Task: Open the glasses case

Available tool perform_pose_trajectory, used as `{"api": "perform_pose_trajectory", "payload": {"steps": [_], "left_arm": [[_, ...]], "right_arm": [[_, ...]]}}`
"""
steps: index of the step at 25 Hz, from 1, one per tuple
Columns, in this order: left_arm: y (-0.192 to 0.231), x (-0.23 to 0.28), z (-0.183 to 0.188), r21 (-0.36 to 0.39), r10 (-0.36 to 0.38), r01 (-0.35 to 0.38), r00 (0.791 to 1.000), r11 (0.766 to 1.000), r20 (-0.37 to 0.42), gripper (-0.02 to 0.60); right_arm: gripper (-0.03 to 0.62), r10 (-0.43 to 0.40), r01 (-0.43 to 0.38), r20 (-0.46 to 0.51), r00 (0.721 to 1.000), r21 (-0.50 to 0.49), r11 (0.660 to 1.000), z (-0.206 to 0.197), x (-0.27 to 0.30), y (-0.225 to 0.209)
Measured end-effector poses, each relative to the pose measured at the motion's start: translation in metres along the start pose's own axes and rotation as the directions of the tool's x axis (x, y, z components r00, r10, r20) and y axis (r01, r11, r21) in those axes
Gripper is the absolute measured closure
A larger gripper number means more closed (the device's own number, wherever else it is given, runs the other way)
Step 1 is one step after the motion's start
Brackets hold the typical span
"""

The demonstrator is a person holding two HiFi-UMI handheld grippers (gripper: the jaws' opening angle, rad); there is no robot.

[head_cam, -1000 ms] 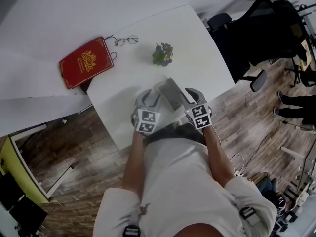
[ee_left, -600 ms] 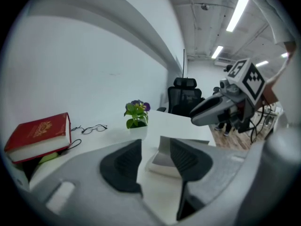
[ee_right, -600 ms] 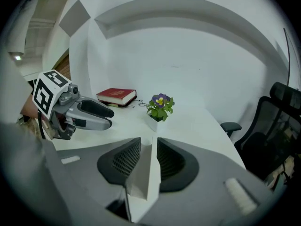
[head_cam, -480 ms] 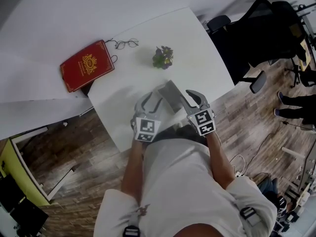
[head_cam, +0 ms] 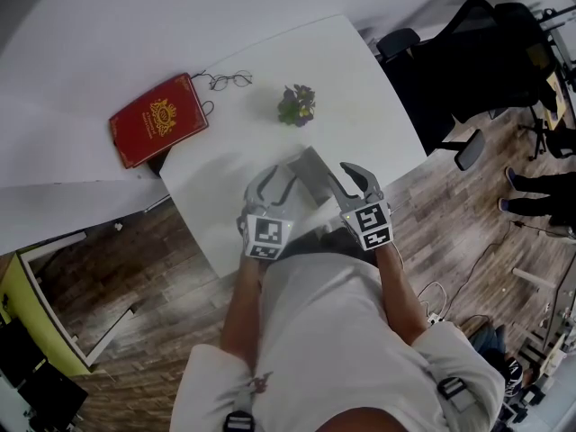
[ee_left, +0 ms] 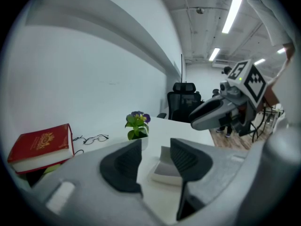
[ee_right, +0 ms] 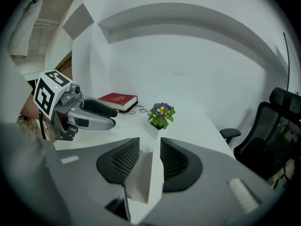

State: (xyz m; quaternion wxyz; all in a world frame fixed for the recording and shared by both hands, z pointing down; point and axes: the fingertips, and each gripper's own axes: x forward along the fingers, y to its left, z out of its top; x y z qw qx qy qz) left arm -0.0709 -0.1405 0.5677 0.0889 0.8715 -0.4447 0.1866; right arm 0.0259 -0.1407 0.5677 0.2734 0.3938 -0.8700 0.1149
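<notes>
Person in white shirt stands at the near edge of the white table, one gripper in each hand, both low over the near edge.

Right gripper: jaws nearly together, pinching a thin pale upright panel of the glasses case. The panel fills the gap between the ribbed pads.

Left gripper: jaws apart, nothing between them. The case lies on the table just past the tips, partly behind the right-hand pad. Cannot tell if that pad touches it.

In the head view the case is a grey angular box with white edges, sitting between the two grippers on the near part of the table, one side raised toward the right gripper.

Further out, near mid-table, a small potted plant with purple flowers stands upright, well apart from the case.

At the far left corner a pair of thin-framed spectacles lies flat, just beside a red book with a gold emblem. The book overhangs the table's left edge.

Right of the table: black office chair on wood floor.
</notes>
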Motion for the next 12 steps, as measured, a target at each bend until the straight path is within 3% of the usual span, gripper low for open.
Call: {"api": "perform_pose_trajectory", "payload": {"steps": [12], "left_arm": [[-0.003,-0.003,0.026,0.019,0.001,-0.002,0.999,1.000,0.045,0.393]], "right_arm": [[0.441,-0.029,0.029,0.070,0.997,-0.003,1.000,0.024,-0.009,-0.004]]}}
